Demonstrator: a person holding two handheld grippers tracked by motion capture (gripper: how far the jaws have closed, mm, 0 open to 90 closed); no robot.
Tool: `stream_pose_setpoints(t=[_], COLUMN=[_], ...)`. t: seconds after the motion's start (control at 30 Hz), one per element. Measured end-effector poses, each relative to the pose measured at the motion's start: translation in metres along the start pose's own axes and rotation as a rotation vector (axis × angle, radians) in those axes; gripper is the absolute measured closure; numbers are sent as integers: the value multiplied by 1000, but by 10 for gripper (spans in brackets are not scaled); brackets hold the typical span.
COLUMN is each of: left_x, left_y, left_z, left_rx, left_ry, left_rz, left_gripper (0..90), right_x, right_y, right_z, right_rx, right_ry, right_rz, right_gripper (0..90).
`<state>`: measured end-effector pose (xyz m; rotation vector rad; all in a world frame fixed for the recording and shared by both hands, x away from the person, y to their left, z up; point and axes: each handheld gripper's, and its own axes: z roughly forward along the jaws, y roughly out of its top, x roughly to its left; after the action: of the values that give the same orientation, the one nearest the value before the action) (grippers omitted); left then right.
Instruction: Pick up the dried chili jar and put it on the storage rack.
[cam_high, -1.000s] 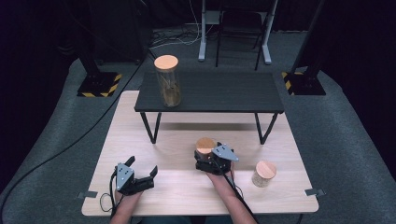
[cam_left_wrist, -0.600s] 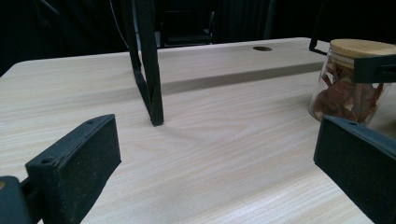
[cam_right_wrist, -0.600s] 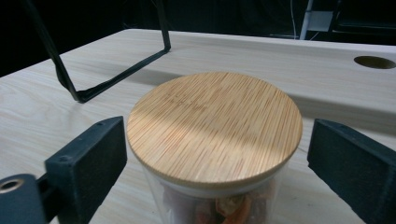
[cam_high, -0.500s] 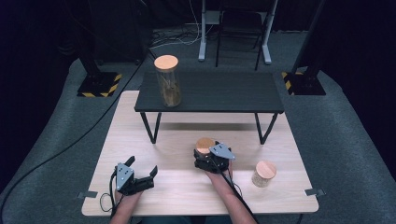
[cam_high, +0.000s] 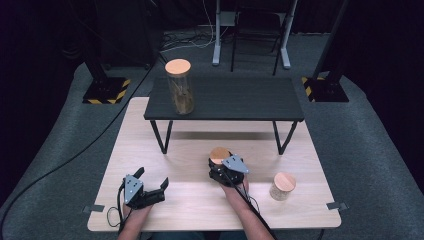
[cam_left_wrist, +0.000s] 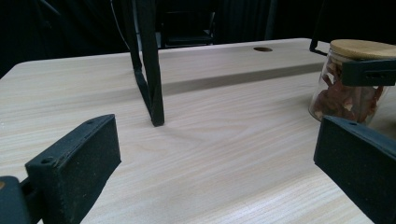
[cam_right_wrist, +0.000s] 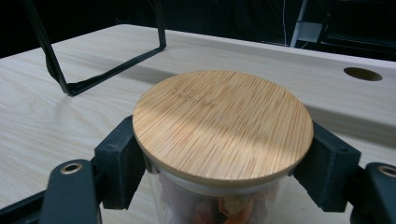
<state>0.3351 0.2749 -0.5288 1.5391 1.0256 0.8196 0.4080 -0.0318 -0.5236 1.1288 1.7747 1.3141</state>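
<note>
A short glass jar (cam_high: 219, 153) with a bamboo lid (cam_right_wrist: 223, 123) stands on the pale wooden table (cam_high: 200, 200), holding reddish-brown pieces. My right gripper (cam_high: 219, 164) is shut on this jar just under the lid, with one black jaw pressed against each side (cam_right_wrist: 223, 156). My left gripper (cam_high: 152, 178) lies near the table's front left, open wide with nothing between its pads (cam_left_wrist: 77, 161). The left gripper view has the held jar (cam_left_wrist: 348, 93) at its far right, with a jaw of the other gripper across it.
A second small lidded jar (cam_high: 282, 186) stands at the front right. A low black table (cam_high: 235, 97) spans the back of the wooden one, with a tall lidded jar (cam_high: 180, 87) on its left end. One of its thin black legs (cam_left_wrist: 149, 70) stands ahead of my left gripper.
</note>
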Motion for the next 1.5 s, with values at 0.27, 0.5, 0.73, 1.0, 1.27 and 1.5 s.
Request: stream_pose_setpoints(t=[0.27,0.5,0.73,1.0,1.27,1.5], left_x=[0,0,0,0,0,0], left_y=[0,0,0,0,0,0], left_z=[0,0,1,1,1,0], left_rx=[1,3,4,4,4,-2], left_ry=[0,3,3,1,0,-7], left_rz=[1,0,-1,-1,-2,-6], left_gripper=[1,0,0,0,0,0], right_x=[0,-1,2,4,3,0], right_y=[4,14,29,41,57,74], right_z=[-3,-9,-17,-22,-30,-37], right_rx=[-6,-22,-44,-57,-78,-104], right_ry=[-1,17,34,53,44,41], right_rz=[-1,6,-6,11,10,18], right_gripper=[245,245,245,245,245,245])
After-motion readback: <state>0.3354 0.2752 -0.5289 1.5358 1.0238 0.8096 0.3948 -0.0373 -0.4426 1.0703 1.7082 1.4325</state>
